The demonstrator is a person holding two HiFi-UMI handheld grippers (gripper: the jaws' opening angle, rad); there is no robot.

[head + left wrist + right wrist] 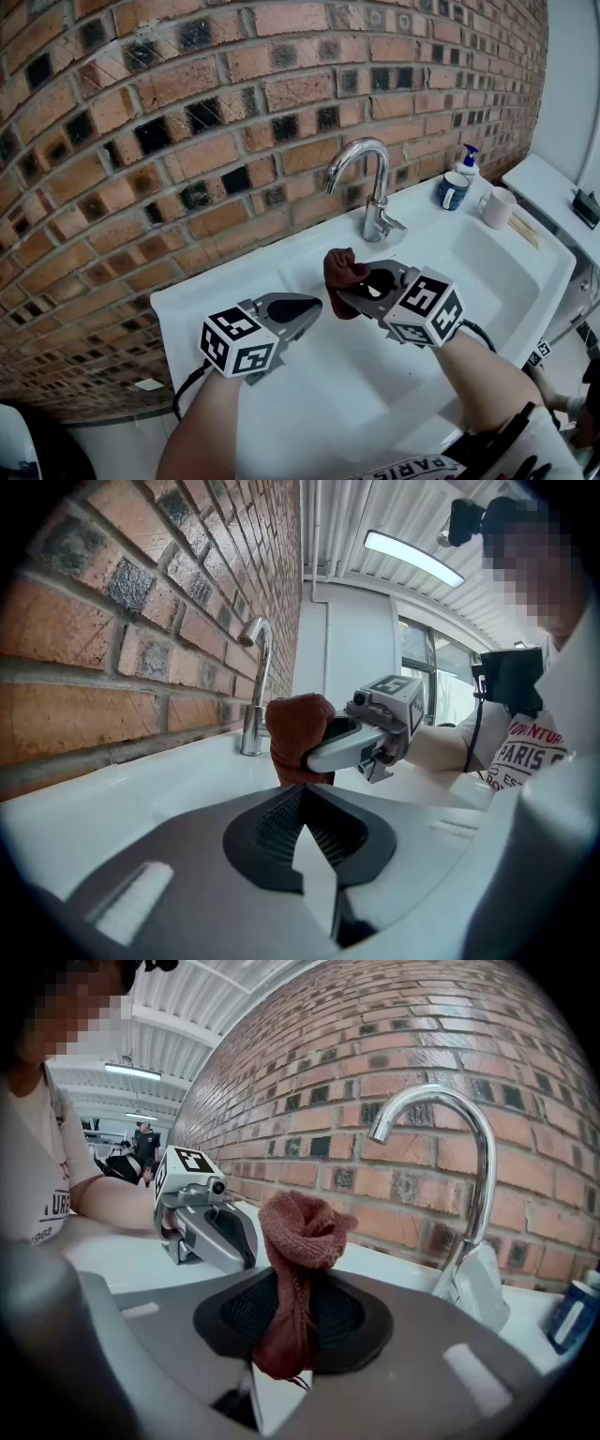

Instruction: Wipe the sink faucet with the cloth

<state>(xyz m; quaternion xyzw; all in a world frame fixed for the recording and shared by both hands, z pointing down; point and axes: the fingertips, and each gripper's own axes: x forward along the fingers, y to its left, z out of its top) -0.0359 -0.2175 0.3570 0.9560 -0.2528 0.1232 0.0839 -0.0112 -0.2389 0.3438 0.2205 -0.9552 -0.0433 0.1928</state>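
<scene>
A chrome gooseneck faucet [372,192] rises from the back rim of the white sink [487,281], against the brick wall. My right gripper [343,292] is shut on a bunched reddish-brown cloth [341,275], held over the basin a little in front of the faucet. In the right gripper view the cloth [298,1241] sticks up between the jaws, with the faucet [464,1176] beyond to the right. My left gripper [314,309] hovers just left of the cloth, shut with nothing in it. From the left gripper view the cloth [298,731] and right gripper [323,757] are directly ahead.
A blue cup [453,190] and a soap pump bottle [468,161] stand on the rim to the right of the faucet. A white mug [496,207] sits further right, with a thin stick-like item [523,230] beside it. The brick wall runs close behind the sink.
</scene>
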